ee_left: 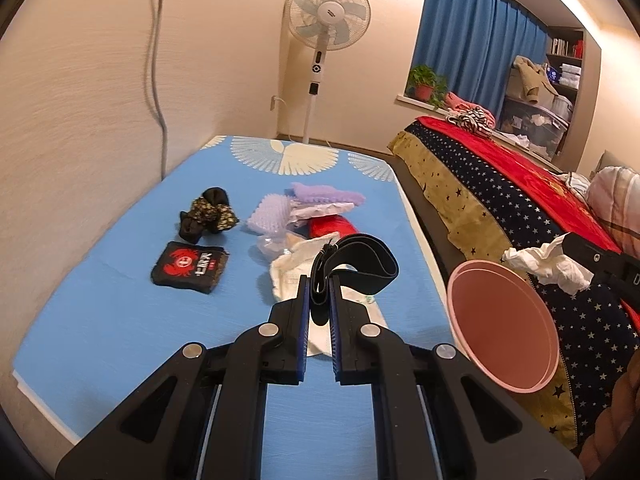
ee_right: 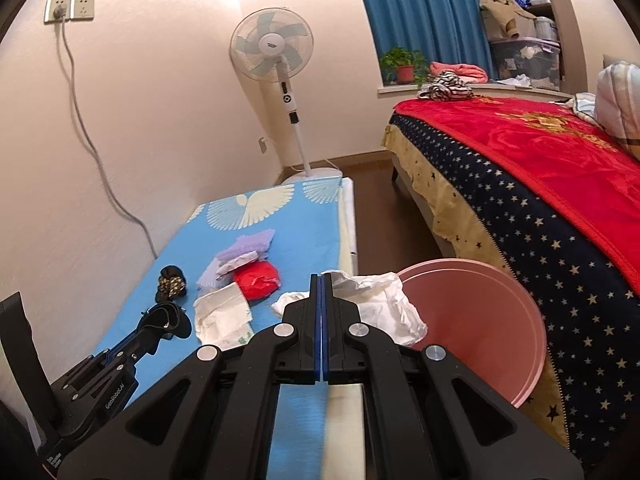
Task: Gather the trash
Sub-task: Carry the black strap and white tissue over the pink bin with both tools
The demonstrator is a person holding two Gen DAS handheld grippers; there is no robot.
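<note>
My left gripper (ee_left: 319,280) is shut on a black elastic band (ee_left: 360,268) and holds it above the blue mattress (ee_left: 120,312); it also shows in the right wrist view (ee_right: 166,320). My right gripper (ee_right: 322,278) is shut on crumpled white paper (ee_right: 384,304), held at the near rim of the pink bin (ee_right: 480,320). In the left wrist view that paper (ee_left: 548,264) hangs just above the bin (ee_left: 504,320). On the mattress lie a white plastic bag (ee_right: 222,316), a red wrapper (ee_right: 256,280), purple foam pieces (ee_left: 320,196), a black packet (ee_left: 190,268) and a black floral cloth (ee_left: 208,216).
A standing fan (ee_right: 276,64) is at the mattress's far end. A bed with a red blanket and starry cover (ee_right: 540,184) runs along the right, with the bin between it and the mattress. A cable (ee_right: 92,152) hangs down the left wall.
</note>
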